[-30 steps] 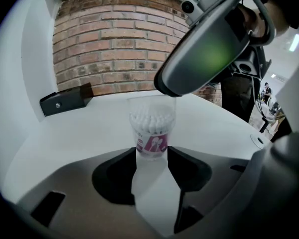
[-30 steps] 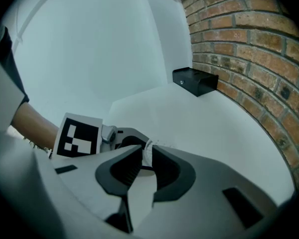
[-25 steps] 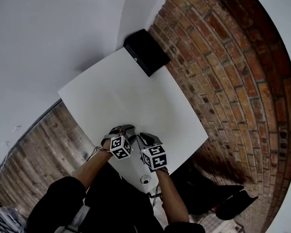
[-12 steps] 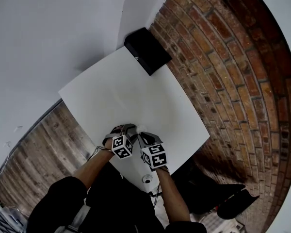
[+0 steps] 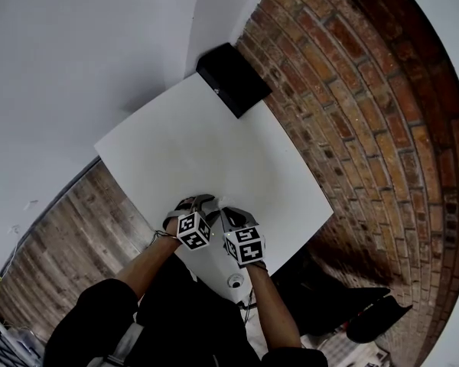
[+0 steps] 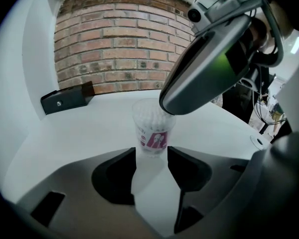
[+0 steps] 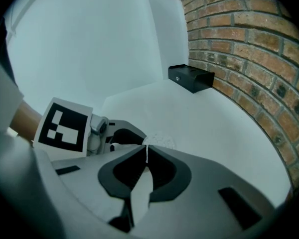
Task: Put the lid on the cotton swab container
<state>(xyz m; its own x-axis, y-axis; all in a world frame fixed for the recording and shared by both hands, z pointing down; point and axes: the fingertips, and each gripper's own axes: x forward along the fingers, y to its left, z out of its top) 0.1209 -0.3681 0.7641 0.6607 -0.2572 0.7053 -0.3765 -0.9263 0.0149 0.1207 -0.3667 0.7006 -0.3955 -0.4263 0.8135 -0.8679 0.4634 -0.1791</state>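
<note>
Clear tapered plastic cotton swab container [image 6: 152, 127] with a purple label stands on the matte white table [image 5: 214, 140], and my left gripper [image 6: 151, 156] is clamped on its base. My right gripper [image 7: 146, 152] hangs over its rim. Its smooth grey jaws have just been closing and are almost together, with only a pale sliver between the tips. Head view barely differs from a second ago: both grippers sit in the same spot. I can't make out the lid, and the right gripper hides the container's mouth.
</note>
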